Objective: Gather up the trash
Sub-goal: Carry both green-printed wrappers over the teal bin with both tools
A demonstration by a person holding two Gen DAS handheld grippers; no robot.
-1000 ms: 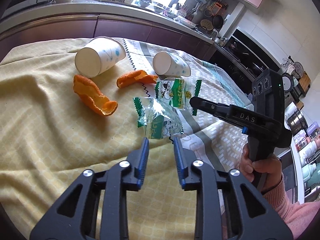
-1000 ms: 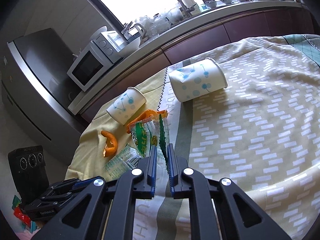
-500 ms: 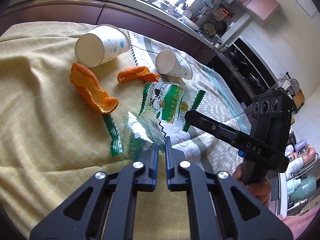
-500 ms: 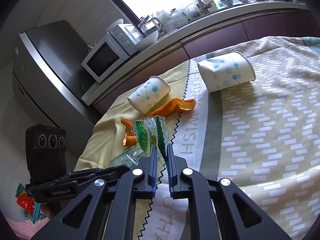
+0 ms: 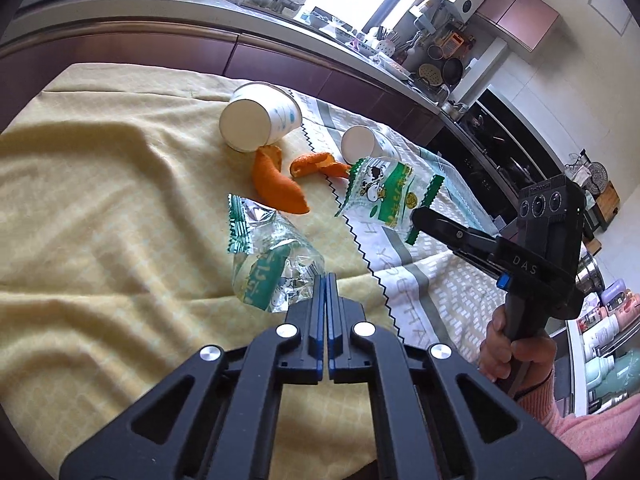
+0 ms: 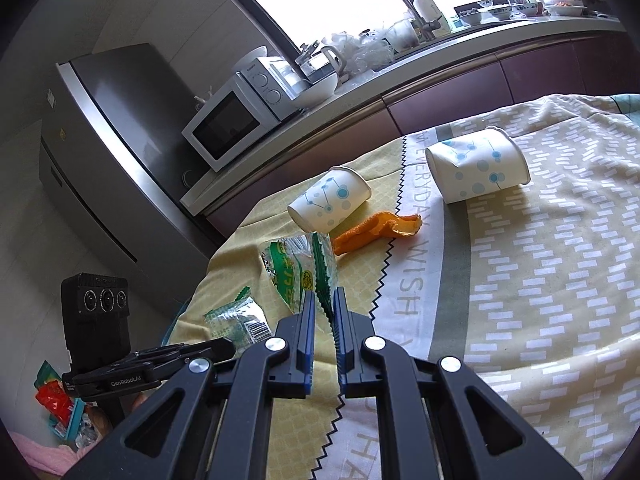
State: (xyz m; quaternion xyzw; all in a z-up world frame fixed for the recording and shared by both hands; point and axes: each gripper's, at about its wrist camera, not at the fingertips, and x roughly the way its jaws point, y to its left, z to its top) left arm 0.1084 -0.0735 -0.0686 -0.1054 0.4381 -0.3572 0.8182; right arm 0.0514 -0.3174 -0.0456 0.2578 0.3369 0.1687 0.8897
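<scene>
On the yellow tablecloth (image 5: 100, 200), my left gripper (image 5: 325, 280) is shut on the edge of a crumpled clear-and-green wrapper (image 5: 272, 264). My right gripper (image 6: 323, 300) is shut on the end of a green-and-white snack wrapper (image 6: 296, 268), which it holds up off the cloth. That wrapper (image 5: 384, 192) also shows in the left wrist view, pinched by the right gripper (image 5: 416, 216). Two paper cups (image 5: 256, 120) (image 5: 364, 144) lie on their sides beyond two orange peels (image 5: 276, 184) (image 5: 316, 164). The right wrist view shows the left gripper (image 6: 226, 346) by the crumpled wrapper (image 6: 240, 320).
A kitchen counter (image 6: 400, 80) with a microwave (image 6: 240, 120) runs behind the table, and a fridge (image 6: 100, 140) stands at the left. Below the table's left edge there is a container of red wrappers (image 6: 56, 400). A hand in a pink sleeve (image 5: 516, 356) grips the right tool.
My left gripper has shut on the crumpled wrapper and drawn it away from the other wrapper. The right gripper has risen a little with its wrapper still pinched.
</scene>
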